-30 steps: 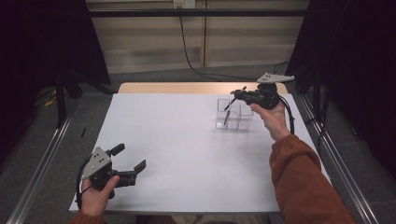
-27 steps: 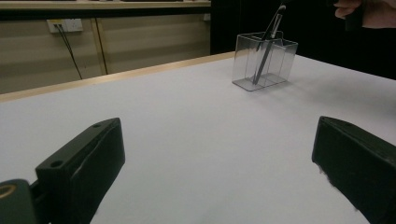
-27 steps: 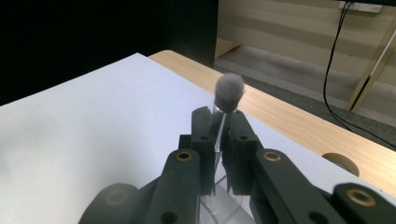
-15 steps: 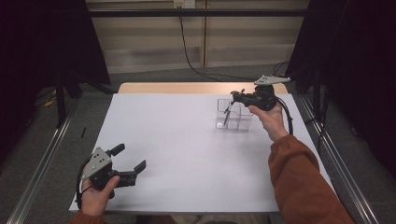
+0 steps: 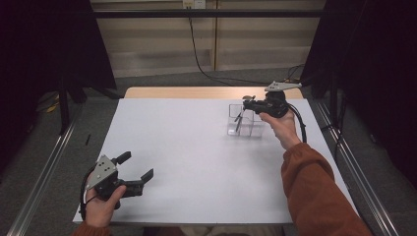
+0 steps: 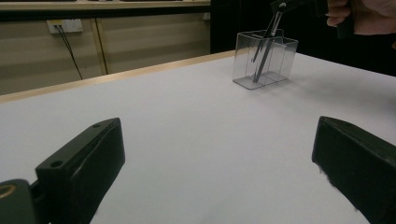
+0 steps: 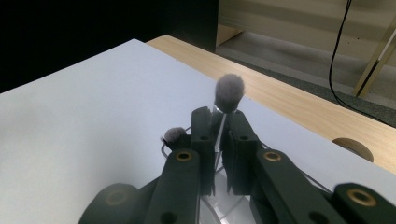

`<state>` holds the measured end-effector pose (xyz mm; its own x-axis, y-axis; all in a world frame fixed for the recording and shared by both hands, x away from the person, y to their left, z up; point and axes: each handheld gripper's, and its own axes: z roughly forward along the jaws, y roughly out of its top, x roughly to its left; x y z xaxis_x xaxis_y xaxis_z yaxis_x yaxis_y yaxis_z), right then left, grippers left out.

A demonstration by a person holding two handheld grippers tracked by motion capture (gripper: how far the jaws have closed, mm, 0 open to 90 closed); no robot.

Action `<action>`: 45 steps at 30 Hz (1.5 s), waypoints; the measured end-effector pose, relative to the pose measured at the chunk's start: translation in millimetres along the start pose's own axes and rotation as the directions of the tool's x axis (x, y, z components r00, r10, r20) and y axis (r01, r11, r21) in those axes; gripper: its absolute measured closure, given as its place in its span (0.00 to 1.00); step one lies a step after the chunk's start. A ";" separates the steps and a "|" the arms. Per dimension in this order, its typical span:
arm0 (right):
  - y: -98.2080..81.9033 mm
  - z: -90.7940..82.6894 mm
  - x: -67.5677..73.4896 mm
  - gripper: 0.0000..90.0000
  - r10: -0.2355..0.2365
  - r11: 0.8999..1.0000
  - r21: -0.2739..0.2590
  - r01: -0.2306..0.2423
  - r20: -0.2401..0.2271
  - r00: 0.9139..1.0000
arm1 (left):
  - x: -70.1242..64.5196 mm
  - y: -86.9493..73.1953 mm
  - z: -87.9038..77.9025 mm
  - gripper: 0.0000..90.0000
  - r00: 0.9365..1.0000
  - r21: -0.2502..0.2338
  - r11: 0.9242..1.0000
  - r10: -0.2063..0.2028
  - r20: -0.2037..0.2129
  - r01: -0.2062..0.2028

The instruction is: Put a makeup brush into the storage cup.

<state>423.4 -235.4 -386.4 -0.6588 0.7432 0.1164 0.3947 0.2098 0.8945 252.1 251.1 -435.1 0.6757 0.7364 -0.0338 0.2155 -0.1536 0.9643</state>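
Note:
A clear plastic holder (image 5: 248, 129) with compartments stands at the far right of the white table (image 5: 196, 147). My right gripper (image 5: 249, 103) hovers just above it, shut on the thin handle of a makeup brush (image 6: 267, 46) whose lower end reaches down inside the holder (image 6: 280, 60). In the right gripper view the brush's fluffy grey head (image 7: 229, 92) sticks out past the closed jaws. A second, smaller brush head (image 7: 173, 135) shows beside them. My left gripper (image 5: 136, 165) rests at the near left of the table, open and with nothing in it, its jaws wide apart in the left gripper view (image 6: 217, 140).
A bare wooden strip (image 5: 196, 92) runs along the table's far edge, with a cable (image 5: 196, 54) hanging down the wall behind it. Metal rails (image 5: 44, 172) flank the table on both sides. White tabletop stretches between the two grippers.
The right hand has edged slightly lower over the holder with the brush still in its grip. The left gripper has stayed where it was.

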 end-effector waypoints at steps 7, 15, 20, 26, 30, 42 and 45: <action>-1.7 1.0 -1.7 0.92 0.005 1.000 -0.002 -0.005 -0.001 1.000 | -0.1 -0.1 0.4 0.03 1.000 0.001 1.000 0.002 0.000 -0.002; -2.9 2.5 -1.9 0.87 0.009 1.000 -0.006 -0.009 0.008 1.000 | -0.1 -0.2 0.6 0.03 1.000 0.002 1.000 0.001 0.003 -0.001; -2.5 2.1 -1.4 0.81 0.009 1.000 -0.017 -0.009 0.018 1.000 | -0.1 -0.2 0.6 0.03 1.000 0.001 1.000 0.000 0.003 0.000; -1.8 2.3 0.0 0.65 0.008 1.000 -0.028 -0.007 0.034 0.999 | -0.1 -0.2 0.8 0.03 1.000 0.003 1.000 0.001 0.003 -0.001; -0.3 1.5 0.4 0.58 0.005 0.999 -0.051 -0.002 0.045 0.999 | 0.2 -0.3 0.9 0.03 1.000 0.003 1.000 -0.002 0.002 0.002; 0.9 -0.3 0.8 0.31 0.019 0.996 -0.084 -0.015 0.040 0.999 | 1.4 0.3 3.8 0.03 1.000 0.005 1.000 -0.004 0.000 0.004; 0.8 -1.3 0.5 0.22 0.020 0.995 -0.095 -0.018 0.027 0.999 | 1.7 0.0 5.2 0.03 1.000 0.009 1.000 -0.008 -0.004 0.008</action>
<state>422.5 -235.7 -385.1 -0.6335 0.7639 0.1230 0.3435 0.1352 0.9294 257.0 249.0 -436.6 0.6709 0.7404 -0.0408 0.2273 -0.1530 0.9617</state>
